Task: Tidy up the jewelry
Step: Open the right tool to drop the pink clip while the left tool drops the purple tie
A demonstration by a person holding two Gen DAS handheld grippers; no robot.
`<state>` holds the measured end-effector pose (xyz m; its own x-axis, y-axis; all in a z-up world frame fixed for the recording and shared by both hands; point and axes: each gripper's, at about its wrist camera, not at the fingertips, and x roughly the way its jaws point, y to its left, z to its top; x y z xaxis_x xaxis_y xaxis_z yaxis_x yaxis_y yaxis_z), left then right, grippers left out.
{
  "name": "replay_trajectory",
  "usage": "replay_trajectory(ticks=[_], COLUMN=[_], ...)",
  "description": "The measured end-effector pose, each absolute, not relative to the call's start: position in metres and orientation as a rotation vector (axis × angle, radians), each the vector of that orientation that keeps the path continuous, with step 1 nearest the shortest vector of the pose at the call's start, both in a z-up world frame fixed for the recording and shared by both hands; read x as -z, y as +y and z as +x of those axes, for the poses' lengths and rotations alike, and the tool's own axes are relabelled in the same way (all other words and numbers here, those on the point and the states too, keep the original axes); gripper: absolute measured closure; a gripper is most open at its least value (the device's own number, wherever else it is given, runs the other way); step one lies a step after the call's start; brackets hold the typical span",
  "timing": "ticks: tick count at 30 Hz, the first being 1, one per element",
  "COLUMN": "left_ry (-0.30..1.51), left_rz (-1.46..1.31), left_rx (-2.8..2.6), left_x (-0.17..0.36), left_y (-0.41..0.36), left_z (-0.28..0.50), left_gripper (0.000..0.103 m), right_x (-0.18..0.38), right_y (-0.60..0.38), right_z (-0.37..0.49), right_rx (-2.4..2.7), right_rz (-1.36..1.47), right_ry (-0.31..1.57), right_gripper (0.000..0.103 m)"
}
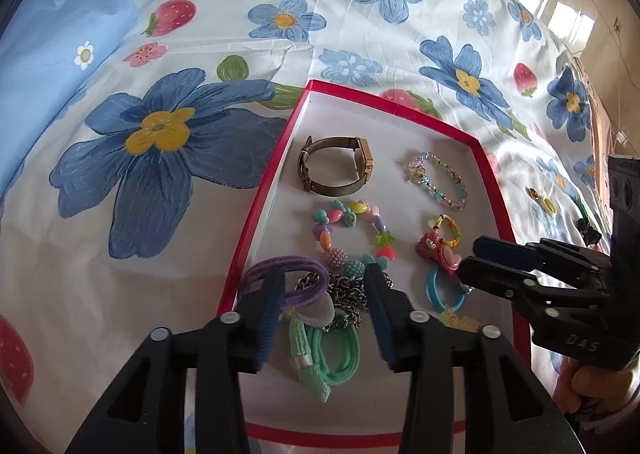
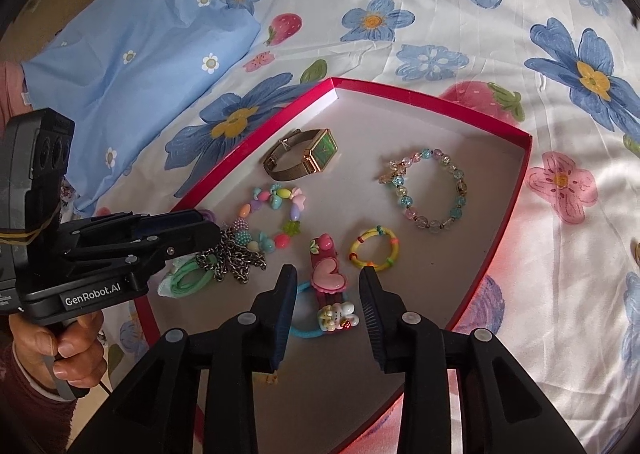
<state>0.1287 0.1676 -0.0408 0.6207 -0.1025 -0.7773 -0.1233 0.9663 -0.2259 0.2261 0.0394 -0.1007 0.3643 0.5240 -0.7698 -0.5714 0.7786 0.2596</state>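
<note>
A red-rimmed tray (image 1: pixel 262 190) (image 2: pixel 520 190) lies on a flowered bedsheet and holds jewelry. At its far end lie a gold mesh watch (image 1: pixel 334 166) (image 2: pixel 302 158) and a glass bead bracelet (image 1: pixel 438 180) (image 2: pixel 430 190). A pastel bead bracelet (image 1: pixel 352 234) (image 2: pixel 272 218), a silver chain (image 1: pixel 346 294) (image 2: pixel 234 260), a purple hair tie (image 1: pixel 280 274), a green hair tie (image 1: pixel 334 354) (image 2: pixel 184 280), a pink heart clip (image 2: pixel 328 270), a blue hair tie (image 2: pixel 316 328) and a small yellow ring tie (image 2: pixel 374 250) lie nearer. My left gripper (image 1: pixel 322 296) is open above the chain. My right gripper (image 2: pixel 328 294) is open around the heart clip.
A blue pillow (image 2: pixel 136 54) lies at the far left of the bed. A small dark bow-shaped piece (image 1: pixel 588 230) lies on the sheet to the right of the tray. The bed's right edge and a shiny floor (image 1: pixel 568 14) show at far right.
</note>
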Motion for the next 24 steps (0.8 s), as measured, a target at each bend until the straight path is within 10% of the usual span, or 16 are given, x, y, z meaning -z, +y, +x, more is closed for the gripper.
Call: replay_trajectory(ticks=[24], left_ry=[0.785], left_rz=[-0.400], left_rx=[-0.088], left_x=[0.017], left_y=[0.172], left_z=[0.042], left_gripper=[0.014], right_x=[0.075], right_y=[-0.005], right_z=[0.177], right_rx=[-0.691], right_rz=[0.136], right_ry=[0.830], right_gripper=[0.022])
